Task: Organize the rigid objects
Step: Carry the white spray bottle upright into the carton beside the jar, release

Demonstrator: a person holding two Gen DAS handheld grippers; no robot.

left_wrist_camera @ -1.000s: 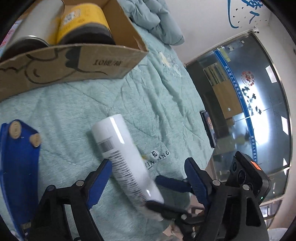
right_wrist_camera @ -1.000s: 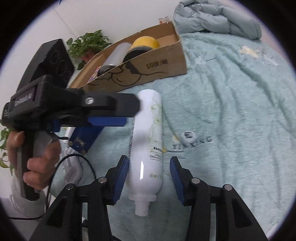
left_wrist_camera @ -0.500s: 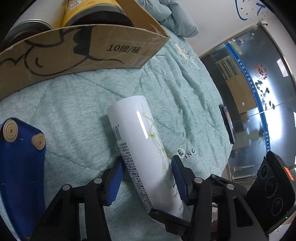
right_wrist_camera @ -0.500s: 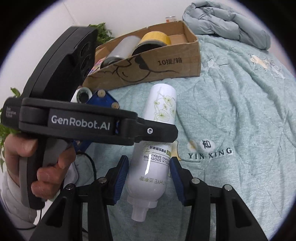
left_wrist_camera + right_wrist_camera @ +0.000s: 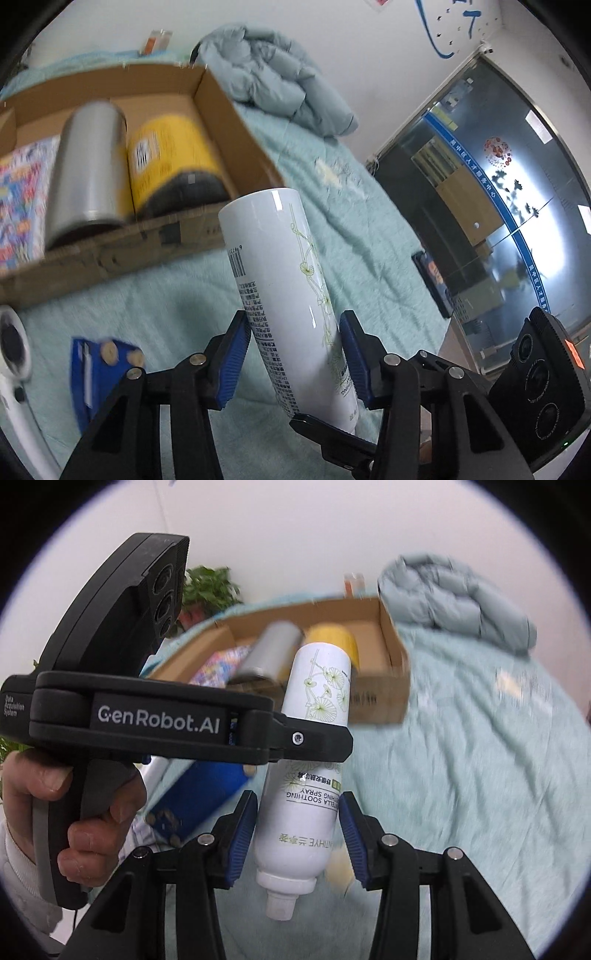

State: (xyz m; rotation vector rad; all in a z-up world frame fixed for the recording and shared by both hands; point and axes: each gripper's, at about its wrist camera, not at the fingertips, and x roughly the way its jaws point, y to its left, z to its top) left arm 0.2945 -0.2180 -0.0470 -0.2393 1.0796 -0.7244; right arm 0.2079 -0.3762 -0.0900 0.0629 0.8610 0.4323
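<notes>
While gripped: "SOOTHING SPRAY" bottle (image 5: 308, 801)

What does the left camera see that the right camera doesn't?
Only the left camera shows the big dark window and the bottle's barcode side. Only the right camera shows the plant, the hand holding the left claw, and the bottle's nozzle. Both show the white spray bottle, held off the bed by both claws, and the cardboard box.
</notes>
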